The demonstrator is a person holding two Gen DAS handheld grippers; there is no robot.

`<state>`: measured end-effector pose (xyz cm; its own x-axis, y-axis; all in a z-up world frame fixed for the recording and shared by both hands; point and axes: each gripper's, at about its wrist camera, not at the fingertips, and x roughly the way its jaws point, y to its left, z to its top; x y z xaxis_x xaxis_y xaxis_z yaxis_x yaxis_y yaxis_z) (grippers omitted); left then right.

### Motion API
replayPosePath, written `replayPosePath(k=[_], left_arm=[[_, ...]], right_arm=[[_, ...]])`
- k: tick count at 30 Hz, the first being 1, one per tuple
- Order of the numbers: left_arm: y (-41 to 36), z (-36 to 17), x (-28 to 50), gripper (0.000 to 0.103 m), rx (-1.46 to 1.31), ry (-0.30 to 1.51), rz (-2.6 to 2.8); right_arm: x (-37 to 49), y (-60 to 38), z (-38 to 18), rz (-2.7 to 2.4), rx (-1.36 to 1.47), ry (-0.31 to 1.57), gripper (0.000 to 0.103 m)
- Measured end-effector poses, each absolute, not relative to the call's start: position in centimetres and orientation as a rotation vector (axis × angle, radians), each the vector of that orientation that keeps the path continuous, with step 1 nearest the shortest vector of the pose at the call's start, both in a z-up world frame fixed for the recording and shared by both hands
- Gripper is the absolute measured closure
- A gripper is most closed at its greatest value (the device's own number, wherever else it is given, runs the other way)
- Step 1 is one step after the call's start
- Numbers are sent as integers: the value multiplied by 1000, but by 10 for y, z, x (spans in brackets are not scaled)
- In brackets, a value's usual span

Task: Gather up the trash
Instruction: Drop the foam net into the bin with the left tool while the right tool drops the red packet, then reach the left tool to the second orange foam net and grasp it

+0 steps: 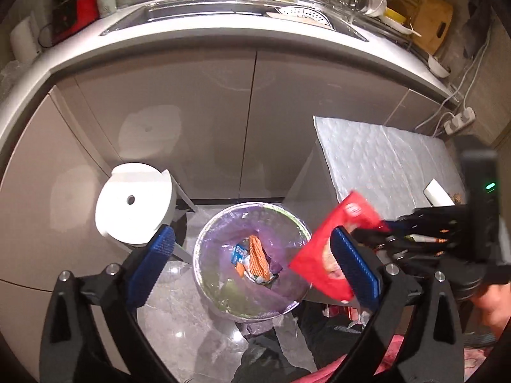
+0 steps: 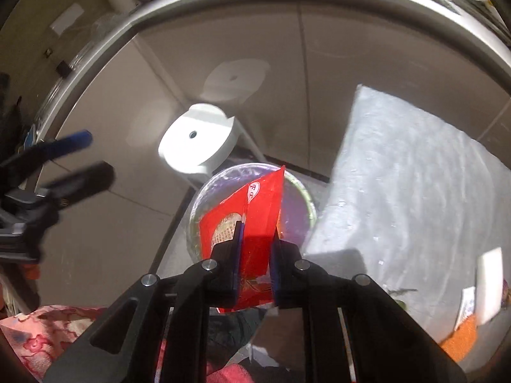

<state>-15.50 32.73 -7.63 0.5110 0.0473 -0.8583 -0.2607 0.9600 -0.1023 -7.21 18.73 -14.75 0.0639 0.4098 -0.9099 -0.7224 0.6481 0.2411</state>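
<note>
A round trash bin (image 1: 204, 249) with a purple liner stands on the floor; it holds an orange foam net (image 1: 257, 257) and small wrappers. My right gripper (image 2: 257, 233) is shut on a red snack packet (image 2: 252, 210) and holds it above the bin (image 2: 298, 220). The packet also shows in the left wrist view (image 1: 319, 249), over the bin's right rim, with the right gripper (image 1: 383, 226) behind it. My left gripper (image 1: 252, 257) is open and empty above the bin; it also shows blurred at the left of the right wrist view (image 2: 83, 156).
A white round stool (image 1: 134, 204) stands left of the bin. A low table with a silvery cover (image 1: 383, 159) stands at the right and bears a white box (image 2: 488, 281), a paper scrap (image 2: 468, 306) and an orange piece (image 2: 461, 341). Grey cabinet doors (image 1: 249, 121) and the counter with a sink lie behind.
</note>
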Motion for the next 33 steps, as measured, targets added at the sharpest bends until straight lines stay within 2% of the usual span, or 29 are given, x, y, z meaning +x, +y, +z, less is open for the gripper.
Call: replayPosePath(k=[8, 11, 12, 13, 15, 16, 22, 28, 33], left_arm=[[331, -61, -173, 8, -219, 1021, 277], [331, -62, -178, 8, -202, 1024, 297], [331, -61, -180, 8, -202, 1025, 299], [331, -60, -181, 8, -204, 1027, 299], [331, -59, -182, 8, -197, 1028, 301], [331, -58, -183, 8, -192, 1027, 300], [326, -53, -179, 8, -185, 1012, 280], [301, -48, -164, 8, -165, 998, 183], [252, -51, -140, 8, -139, 998, 46]], right_arm=[[-82, 252, -225, 926, -445, 1320, 88], [-78, 257, -245, 904, -438, 1360, 84], [-76, 258, -249, 902, -428, 1376, 76], [-72, 257, -251, 900, -411, 1387, 56], [-69, 256, -250, 888, -383, 1375, 34], [-69, 255, -246, 889, -370, 1368, 31], [-53, 223, -194, 886, -202, 1290, 26], [-39, 127, -108, 701, -41, 1097, 9], [-42, 20, -61, 479, 25, 971, 4]])
